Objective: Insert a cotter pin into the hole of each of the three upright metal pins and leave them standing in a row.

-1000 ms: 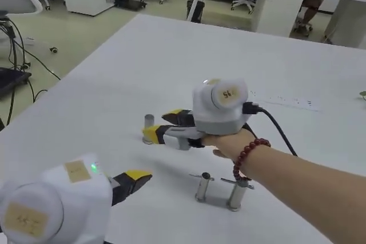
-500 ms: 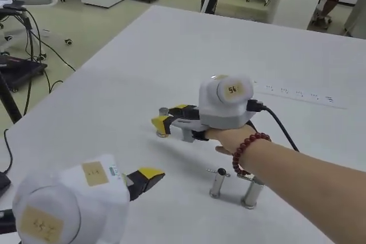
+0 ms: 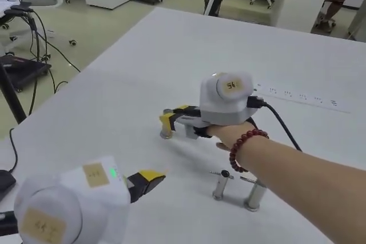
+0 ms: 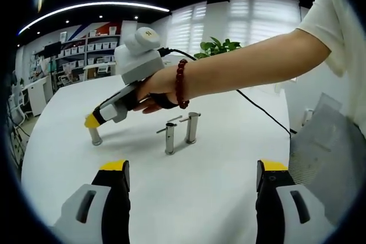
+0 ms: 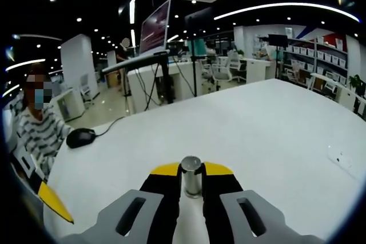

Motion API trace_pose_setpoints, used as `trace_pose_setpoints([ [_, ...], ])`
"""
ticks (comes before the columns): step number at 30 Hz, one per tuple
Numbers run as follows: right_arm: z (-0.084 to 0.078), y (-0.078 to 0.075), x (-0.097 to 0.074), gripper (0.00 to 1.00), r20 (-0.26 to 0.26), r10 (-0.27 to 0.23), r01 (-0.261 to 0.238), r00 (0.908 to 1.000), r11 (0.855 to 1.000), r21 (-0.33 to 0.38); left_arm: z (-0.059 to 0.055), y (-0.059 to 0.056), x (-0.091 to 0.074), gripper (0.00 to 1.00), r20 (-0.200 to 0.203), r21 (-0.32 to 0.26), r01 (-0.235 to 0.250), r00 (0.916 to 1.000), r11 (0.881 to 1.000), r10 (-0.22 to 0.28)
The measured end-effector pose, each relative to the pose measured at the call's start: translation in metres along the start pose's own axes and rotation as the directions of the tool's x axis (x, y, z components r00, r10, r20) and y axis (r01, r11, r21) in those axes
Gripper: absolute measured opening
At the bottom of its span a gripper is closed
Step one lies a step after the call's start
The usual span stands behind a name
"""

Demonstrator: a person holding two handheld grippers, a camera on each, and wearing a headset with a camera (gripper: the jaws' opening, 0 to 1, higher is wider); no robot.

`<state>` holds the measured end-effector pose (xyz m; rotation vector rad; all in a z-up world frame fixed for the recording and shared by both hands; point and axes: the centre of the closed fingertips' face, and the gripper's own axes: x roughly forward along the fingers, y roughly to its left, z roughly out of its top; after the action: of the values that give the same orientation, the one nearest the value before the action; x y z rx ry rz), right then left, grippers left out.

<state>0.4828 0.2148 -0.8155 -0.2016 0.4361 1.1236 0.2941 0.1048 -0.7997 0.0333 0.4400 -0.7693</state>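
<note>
Three upright metal pins stand on the white table [image 3: 114, 101]. Two of them [image 3: 220, 185] [image 3: 255, 195] each carry a cotter pin through the top; they also appear in the left gripper view [image 4: 170, 138] [image 4: 191, 128]. The third pin [image 3: 166, 131] [image 5: 191, 176] stands apart to the left, with no cotter pin visible in it. My right gripper [image 3: 167, 120] [image 5: 191, 176] is shut on this pin, its yellow-tipped jaws pressed against both sides. My left gripper [image 4: 193, 170] is open and holds nothing, low at the near left [image 3: 146, 180].
A black cable [image 3: 280, 127] trails from the right gripper across the table. A flat power strip [image 3: 297, 96] lies behind it. The table's left edge drops to a floor with cables and chairs. A person sits beyond a computer mouse [image 5: 80, 137].
The right gripper's jaws, which stood apart around the lone pin, have come together on it. The left gripper stays put; the head camera has shifted.
</note>
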Motion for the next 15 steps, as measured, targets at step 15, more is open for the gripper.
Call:
trace_pose_setpoints([
  [15, -0.002, 0.018, -0.016, 0.13, -0.054, 0.013, -0.016, 0.9985, 0.998, -0.058, 0.006, 0.006, -0.008, 0.9, 0.015, -0.004, -0.03, 0.9994, 1.0, 0.03],
])
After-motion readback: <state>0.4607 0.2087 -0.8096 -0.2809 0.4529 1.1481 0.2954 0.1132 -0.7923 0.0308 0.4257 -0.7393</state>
